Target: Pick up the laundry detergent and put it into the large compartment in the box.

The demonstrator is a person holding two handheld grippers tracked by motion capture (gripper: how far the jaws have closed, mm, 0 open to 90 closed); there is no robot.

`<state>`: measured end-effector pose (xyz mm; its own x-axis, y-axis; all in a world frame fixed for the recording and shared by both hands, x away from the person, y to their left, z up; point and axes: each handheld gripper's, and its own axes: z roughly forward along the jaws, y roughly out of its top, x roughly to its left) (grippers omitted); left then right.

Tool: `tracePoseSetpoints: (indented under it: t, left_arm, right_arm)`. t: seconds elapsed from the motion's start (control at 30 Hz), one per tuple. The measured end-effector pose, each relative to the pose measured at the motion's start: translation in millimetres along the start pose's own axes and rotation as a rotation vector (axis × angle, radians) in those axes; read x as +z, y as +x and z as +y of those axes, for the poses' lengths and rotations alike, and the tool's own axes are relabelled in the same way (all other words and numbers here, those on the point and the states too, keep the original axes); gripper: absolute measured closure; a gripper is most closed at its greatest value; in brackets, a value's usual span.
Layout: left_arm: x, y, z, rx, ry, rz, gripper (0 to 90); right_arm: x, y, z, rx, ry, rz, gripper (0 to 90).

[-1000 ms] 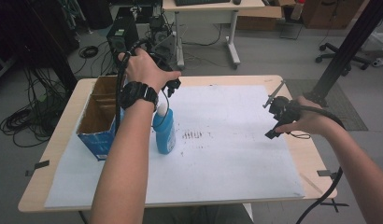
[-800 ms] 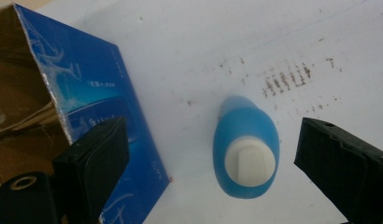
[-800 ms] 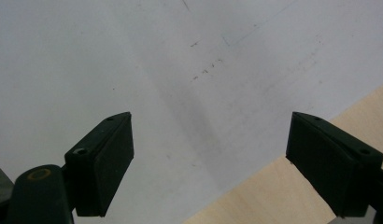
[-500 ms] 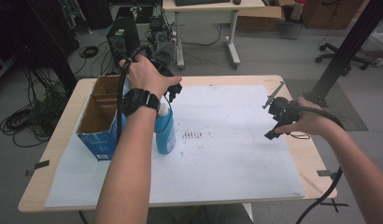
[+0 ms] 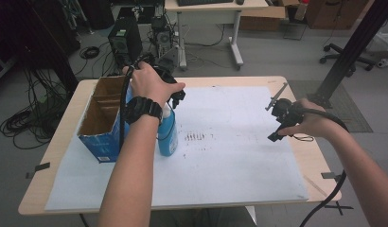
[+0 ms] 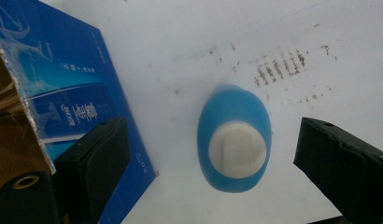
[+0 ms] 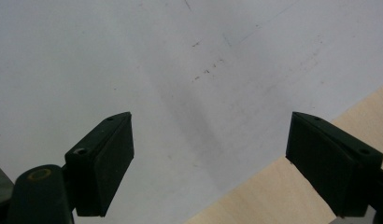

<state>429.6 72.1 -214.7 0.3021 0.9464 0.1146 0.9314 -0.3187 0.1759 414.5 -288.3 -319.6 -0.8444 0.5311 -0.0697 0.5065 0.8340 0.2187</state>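
The left gripper (image 5: 175,97) hangs over the blue bottle (image 5: 167,132), which stands upright on the white paper sheet (image 5: 230,161) just at the 3 o'clock side of the open cardboard box (image 5: 100,120). In the left gripper view the camera looks straight down on the bottle (image 6: 234,140), its white cap (image 6: 237,150) in the middle of the picture. The two black jaws stand wide apart, one at 8 o'clock of the cap and one at 3 o'clock, neither touching the bottle. The jaw at 8 o'clock lies over the blue printed side of the box (image 6: 73,102). A patch of dark smudges (image 6: 278,70) marks the paper at 1 o'clock of the bottle; in the high view the same smudges (image 5: 197,137) lie just at 3 o'clock of the bottle.

The left hand (image 5: 152,85) wraps the gripper's body, with a black watch (image 5: 142,111) on the wrist.

The right gripper (image 5: 276,116) sits well apart from the bottle, near the 3 o'clock edge of the paper, held in the right hand (image 5: 310,124), with a black cable (image 5: 324,203) trailing off the table (image 5: 55,142) at 5 o'clock. In the right gripper view its jaws are spread wide with nothing between them, above bare paper (image 7: 180,70) and a strip of wooden table top (image 7: 273,191) at 5 o'clock.
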Motion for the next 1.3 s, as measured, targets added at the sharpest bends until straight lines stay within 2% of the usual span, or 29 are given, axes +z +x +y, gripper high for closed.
tracePoseSetpoints:
  t: [1.0, 1.3]
  left_arm:
    - [18.1, -7.5, -5.5, -0.018, 0.047, -0.008, 12.2]
    - [19.1, -8.8, -5.1, -0.019, 0.053, -0.011, 12.2]
  right_arm:
    - [2.6, 0.6, -1.3, 0.001, -0.002, 0.004, 15.2]
    - [3.7, 0.8, -1.2, 0.001, 0.0, 0.005, 15.2]
